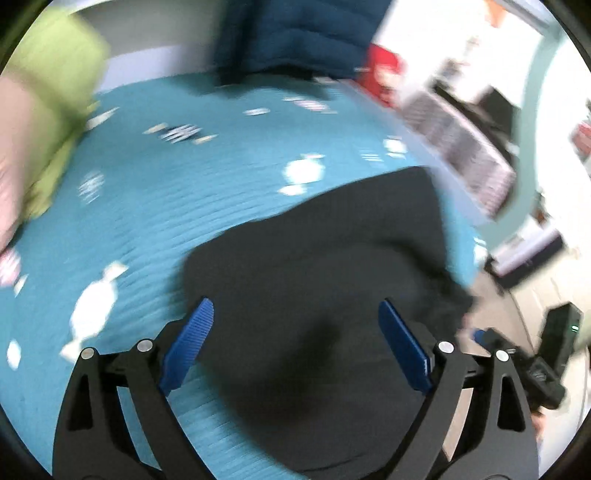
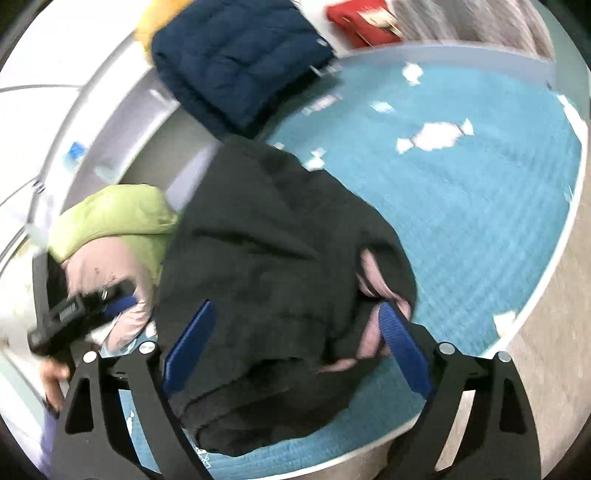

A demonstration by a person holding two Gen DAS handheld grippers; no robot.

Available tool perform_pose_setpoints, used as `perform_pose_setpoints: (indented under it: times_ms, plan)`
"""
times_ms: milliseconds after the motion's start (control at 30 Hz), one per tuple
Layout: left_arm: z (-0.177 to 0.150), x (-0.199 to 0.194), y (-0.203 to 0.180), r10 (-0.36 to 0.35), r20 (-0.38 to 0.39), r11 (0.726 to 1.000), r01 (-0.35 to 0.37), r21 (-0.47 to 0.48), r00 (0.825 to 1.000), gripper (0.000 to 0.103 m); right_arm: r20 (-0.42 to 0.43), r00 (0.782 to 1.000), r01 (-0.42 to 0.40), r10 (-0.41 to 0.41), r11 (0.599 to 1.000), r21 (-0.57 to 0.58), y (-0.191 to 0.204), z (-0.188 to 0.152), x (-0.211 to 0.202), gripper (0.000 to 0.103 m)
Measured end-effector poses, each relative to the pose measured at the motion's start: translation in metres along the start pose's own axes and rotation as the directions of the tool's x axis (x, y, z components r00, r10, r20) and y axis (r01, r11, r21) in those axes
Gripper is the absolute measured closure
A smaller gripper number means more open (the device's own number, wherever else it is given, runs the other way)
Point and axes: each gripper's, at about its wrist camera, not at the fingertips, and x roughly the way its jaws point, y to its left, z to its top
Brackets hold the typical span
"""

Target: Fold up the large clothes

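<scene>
A black garment [image 1: 325, 280] lies bunched on a teal bedspread [image 1: 166, 206]; it also shows in the right wrist view [image 2: 266, 266], with a pink lining [image 2: 373, 284] peeking out at its right side. My left gripper [image 1: 297, 310] is open above the garment, its blue pads wide apart. My right gripper [image 2: 297, 310] is open over the garment's near part. The other gripper shows at the right edge of the left view [image 1: 517, 365] and at the left edge of the right view [image 2: 74, 317]. Both views are motion-blurred.
A folded navy quilted jacket [image 2: 236, 62] lies at the far edge of the bed. A green garment over a pink one [image 2: 114, 221] lies at the left. A red item [image 2: 362, 22] and a white bed frame [image 2: 122, 114] are behind. Floor [image 2: 546, 369] lies to the right.
</scene>
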Motion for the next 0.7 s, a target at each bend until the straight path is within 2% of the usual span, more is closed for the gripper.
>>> perform_pose_setpoints:
  times_ms: [67,100,167,200,233,267,300,333,367,433,467,533,567,600,667,700]
  plan:
    - [-0.014,0.009,0.022,0.014,-0.041,0.998,-0.017,-0.062,0.999,0.012,-0.117,0.986,0.127,-0.120,0.991,0.052,-0.008,-0.005,0.025,0.013]
    - [-0.018,0.015,0.029,0.006,-0.064,0.996,-0.012,-0.090,0.998,0.012,-0.172,0.978,0.139,-0.122,0.986,0.090,-0.015,-0.008,0.038,0.011]
    - [-0.028,0.029,0.045,-0.069,-0.091,0.981,0.051,-0.185,0.993,0.012,-0.190,0.981,0.084,-0.048,0.979,0.184,-0.034,-0.013,0.056,0.007]
    - [-0.030,0.031,0.050,-0.103,-0.085,0.971,0.081,-0.225,0.991,0.012,-0.193,0.981,0.024,0.023,0.971,0.236,-0.045,-0.014,0.065,0.007]
    - [-0.030,0.035,0.054,-0.134,-0.083,0.960,0.109,-0.259,0.987,0.012,-0.203,0.969,-0.067,0.142,0.939,0.338,-0.064,-0.018,0.079,0.007]
    - [-0.028,0.039,0.056,-0.150,-0.087,0.954,0.121,-0.273,0.985,0.010,-0.214,0.949,-0.123,0.230,0.899,0.420,-0.078,-0.023,0.090,0.007]
    - [-0.026,0.039,0.055,-0.147,-0.090,0.956,0.118,-0.270,0.985,0.009,-0.218,0.922,-0.176,0.320,0.847,0.501,-0.090,-0.029,0.102,0.007]
    - [-0.021,0.040,0.053,-0.145,-0.093,0.960,0.117,-0.254,0.985,0.009,-0.214,0.898,-0.216,0.384,0.810,0.545,-0.098,-0.033,0.110,0.007]
    - [-0.014,0.042,0.051,-0.136,-0.096,0.967,0.111,-0.231,0.986,0.009,-0.202,0.883,-0.249,0.424,0.787,0.565,-0.104,-0.036,0.119,0.007]
    - [0.001,0.039,0.046,-0.119,-0.084,0.977,0.101,-0.188,0.989,0.009,-0.188,0.886,-0.275,0.425,0.805,0.525,-0.103,-0.035,0.124,0.007]
    - [0.010,0.039,0.044,-0.105,-0.079,0.982,0.091,-0.164,0.991,0.009,-0.181,0.875,-0.296,0.450,0.792,0.534,-0.104,-0.036,0.128,0.007]
    - [0.029,0.037,0.038,-0.068,-0.065,0.993,0.060,-0.106,0.996,0.009,-0.169,0.833,-0.345,0.527,0.733,0.586,-0.102,-0.041,0.143,0.007]
    - [0.044,0.039,0.026,-0.032,-0.067,0.999,0.030,-0.030,0.997,0.009,-0.159,0.823,-0.361,0.545,0.719,0.595,-0.099,-0.042,0.143,0.006]
    - [0.051,0.042,0.017,-0.016,-0.077,1.000,0.018,0.025,0.997,0.009,-0.149,0.823,-0.371,0.548,0.718,0.589,-0.098,-0.043,0.146,0.006]
    - [0.072,0.068,-0.011,0.015,-0.181,0.979,0.023,0.204,0.983,0.009,-0.134,0.827,-0.385,0.546,0.724,0.572,-0.095,-0.041,0.148,0.006]
    - [0.077,0.077,-0.019,0.038,-0.199,0.963,0.017,0.268,0.979,0.009,-0.128,0.825,-0.392,0.551,0.720,0.573,-0.096,-0.041,0.150,0.006]
